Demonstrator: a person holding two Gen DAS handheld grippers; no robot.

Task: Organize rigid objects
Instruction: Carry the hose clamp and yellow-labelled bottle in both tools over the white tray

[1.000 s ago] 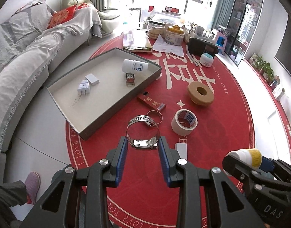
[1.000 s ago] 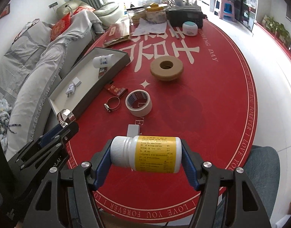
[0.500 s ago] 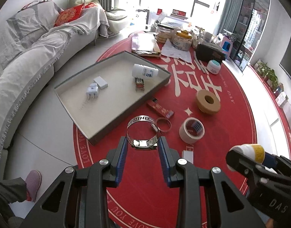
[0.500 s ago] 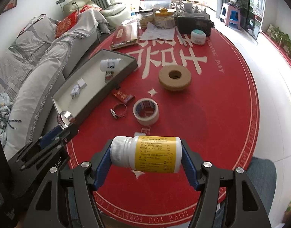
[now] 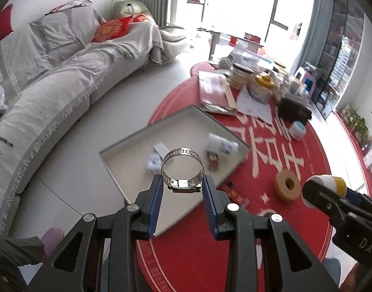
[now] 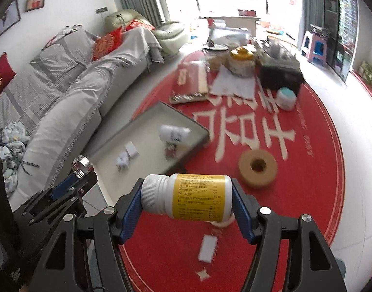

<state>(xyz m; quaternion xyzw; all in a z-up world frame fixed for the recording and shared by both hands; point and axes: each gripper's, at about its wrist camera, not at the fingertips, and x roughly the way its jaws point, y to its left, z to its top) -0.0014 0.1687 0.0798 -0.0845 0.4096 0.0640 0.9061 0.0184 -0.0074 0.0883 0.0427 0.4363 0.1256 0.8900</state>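
Note:
My left gripper (image 5: pixel 182 187) is shut on a metal hose clamp (image 5: pixel 182 170), held in the air over the near part of the grey tray (image 5: pixel 127 163). My right gripper (image 6: pixel 187 197) is shut on a white pill bottle with a yellow label (image 6: pixel 188 196), lying crosswise between the blue pads above the red round table (image 6: pixel 307 170). The tray (image 6: pixel 137 124) holds a white bottle (image 6: pixel 173 133), a small red packet (image 6: pixel 170 150) and two white plugs (image 6: pixel 126 157). In the right wrist view the left gripper (image 6: pixel 82 170) with the clamp (image 6: pixel 81 166) is at lower left.
On the table lie a brown tape roll (image 6: pixel 257 168), a white tape roll (image 6: pixel 222 221) half hidden behind the bottle, a small white block (image 6: pixel 207 247) and a white jar (image 6: pixel 286 98). Jars, papers and a black box (image 6: pixel 280 76) crowd the far side. A grey sofa (image 5: pixel 40 92) stands left.
Both grippers have risen and swung left toward the tray with their loads. The clamp now hangs in front of the tray's inside, and the tape rolls have slid down and right in view.

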